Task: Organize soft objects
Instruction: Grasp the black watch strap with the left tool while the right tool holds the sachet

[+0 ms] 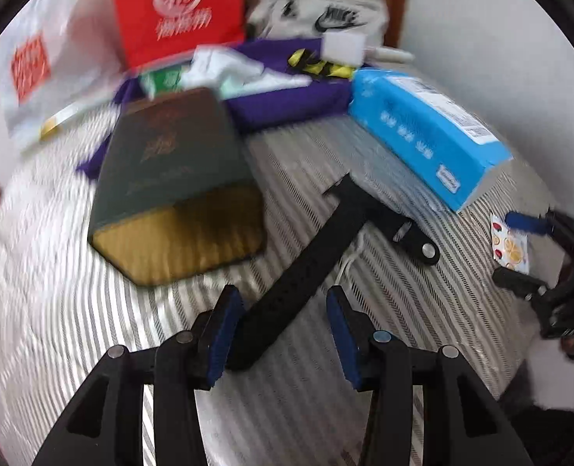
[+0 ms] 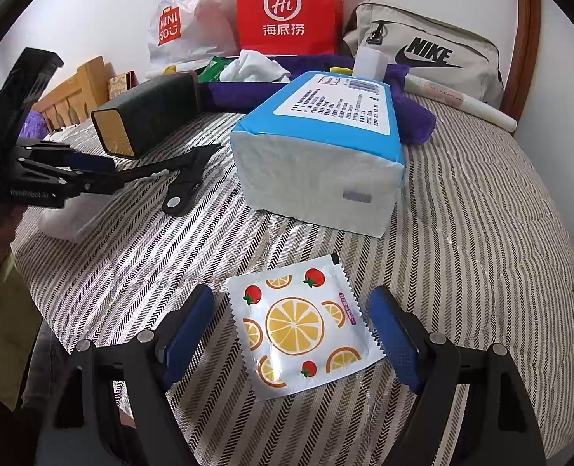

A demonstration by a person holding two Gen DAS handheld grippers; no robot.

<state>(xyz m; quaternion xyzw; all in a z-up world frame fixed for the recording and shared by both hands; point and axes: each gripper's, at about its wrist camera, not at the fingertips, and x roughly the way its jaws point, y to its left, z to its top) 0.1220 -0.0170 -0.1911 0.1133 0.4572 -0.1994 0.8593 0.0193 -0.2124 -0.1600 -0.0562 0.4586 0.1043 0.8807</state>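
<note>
A black strap [image 1: 306,268] with a metal stud lies on the striped bedspread [image 1: 364,349]. Its near end sits between the blue pads of my left gripper [image 1: 285,334], against the left pad; the jaws stand apart and are open. The right wrist view shows that left gripper [image 2: 100,174] at the left with the strap [image 2: 178,163] running out from its tips. My right gripper [image 2: 291,338] is wide open around a flat sachet [image 2: 298,326] printed with orange slices, and the pads do not press on it. A blue tissue pack [image 2: 318,155] lies just beyond.
A dark green box with a gold end [image 1: 170,178] lies left of the strap. Behind it are a purple towel [image 2: 411,120], a white cloth [image 2: 256,64], a red paper bag [image 2: 287,7], a plastic bag [image 2: 182,19] and a beige Nike bag [image 2: 434,50]. A wooden headboard [image 2: 73,89] stands at the left.
</note>
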